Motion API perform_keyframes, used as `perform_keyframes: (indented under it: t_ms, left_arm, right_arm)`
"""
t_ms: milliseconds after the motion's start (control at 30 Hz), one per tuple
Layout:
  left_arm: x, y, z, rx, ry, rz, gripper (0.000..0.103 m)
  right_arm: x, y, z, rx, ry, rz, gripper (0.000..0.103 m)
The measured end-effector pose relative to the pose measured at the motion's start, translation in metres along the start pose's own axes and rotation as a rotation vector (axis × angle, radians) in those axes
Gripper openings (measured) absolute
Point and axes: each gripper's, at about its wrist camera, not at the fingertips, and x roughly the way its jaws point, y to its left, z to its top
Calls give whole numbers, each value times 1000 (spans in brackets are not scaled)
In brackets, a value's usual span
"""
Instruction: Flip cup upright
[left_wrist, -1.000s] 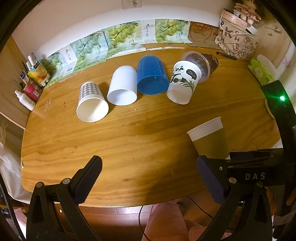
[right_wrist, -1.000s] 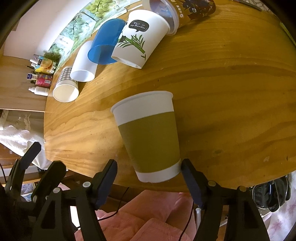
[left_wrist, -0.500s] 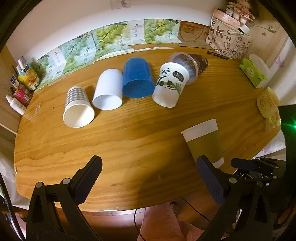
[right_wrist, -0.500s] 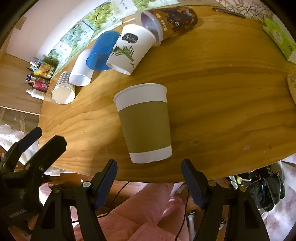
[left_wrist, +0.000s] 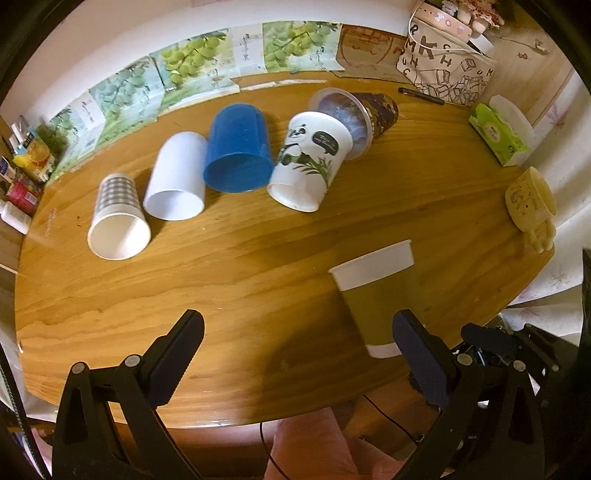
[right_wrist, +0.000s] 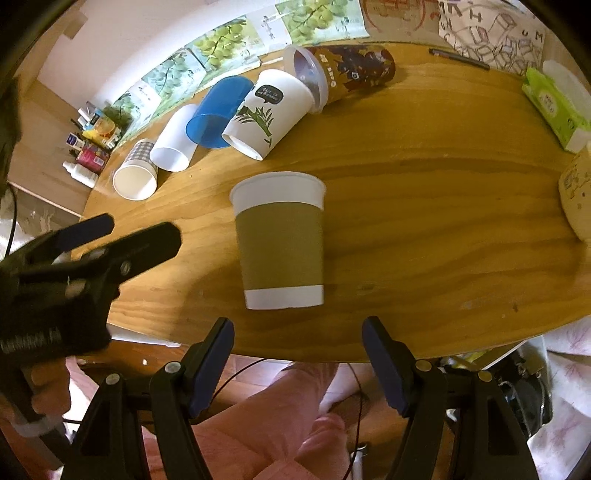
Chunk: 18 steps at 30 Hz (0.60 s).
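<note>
Cups across the wooden oval surface (left_wrist: 221, 288). Olive-sleeved white paper cup (right_wrist: 280, 240) stands upright near the front edge, mouth up; its inside is not visible from either view. It is just ahead of the right claw (right_wrist: 297, 363), apart from both fingers.

Five more cups lie on their sides in a row farther back:
- grey-checked paper cup (left_wrist: 119, 216), mouth toward the cameras, white inside, nothing in it
- plain white cup (left_wrist: 176, 184), nothing in it
- blue plastic cup (left_wrist: 236, 149), nothing in it
- white panda-and-bamboo paper cup (left_wrist: 308, 160), its base end facing the cameras
- brown printed cup with a clear lid (right_wrist: 343, 74), contents hard to make out through the lid

The panda cup rests against the lidded one.

Right claw: spread wide, holding nothing. Left claw (left_wrist: 293, 345): also spread wide, holding nothing, over the near part of the surface; its right finger (left_wrist: 421, 350) hides the olive cup's lower corner in the left view.

At the right rim a cream mug (left_wrist: 530, 201) is cut off in the right view. Green tissue box (left_wrist: 498, 134) and printed tote bag (left_wrist: 447, 70) sit at the back right. Small bottles (right_wrist: 86, 147) at far left, labels unreadable.
</note>
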Motion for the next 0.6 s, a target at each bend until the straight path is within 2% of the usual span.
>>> perform_keyframes:
  t_ms: [233, 600]
  left_arm:
    - [18, -12, 6, -22, 52, -10, 102]
    - [49, -12, 18, -156, 154, -87, 102]
  right_arm:
    - [-12, -7, -17, -53, -60, -28, 73]
    - [-27, 0, -49, -144, -164, -22, 73]
